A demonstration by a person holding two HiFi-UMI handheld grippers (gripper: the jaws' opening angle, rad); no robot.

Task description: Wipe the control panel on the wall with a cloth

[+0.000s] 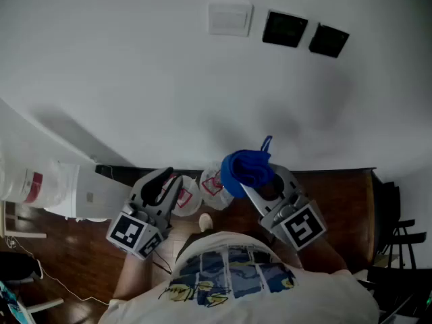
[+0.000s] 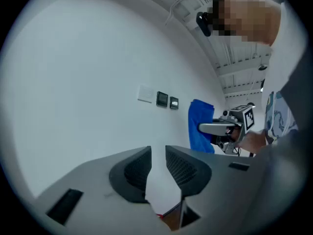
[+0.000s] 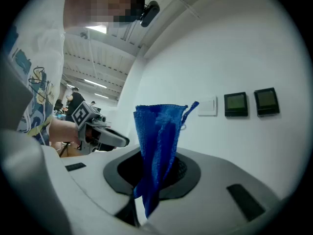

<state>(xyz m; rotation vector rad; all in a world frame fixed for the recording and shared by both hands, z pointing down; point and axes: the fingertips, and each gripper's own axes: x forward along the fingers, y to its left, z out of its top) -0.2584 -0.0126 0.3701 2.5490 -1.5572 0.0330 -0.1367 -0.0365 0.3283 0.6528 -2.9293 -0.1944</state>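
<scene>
Wall (image 1: 135, 79) fills most of your head view, plain and pale, with wooden floor (image 1: 337, 201) along its foot. Your right gripper (image 3: 155, 173) has its jaws clamped on the blue cloth (image 3: 159, 131), which stands up out of them as a folded bunch with a small loop at its top. Your left gripper (image 2: 157, 156) sits at 9 o'clock of the right one, jaws slightly parted and nothing between them. The cloth looks light, soft and floppy, so it will probably buckle when pressed. A hold low on the bunch, as now, leaves a free pad to wipe with. The dark control panel (image 1: 284, 29) lies at 1 o'clock from the cloth, well apart from it. A second dark panel (image 1: 329, 40) is at its 3 o'clock and a white plate (image 1: 229, 18) at its 9 o'clock
</scene>
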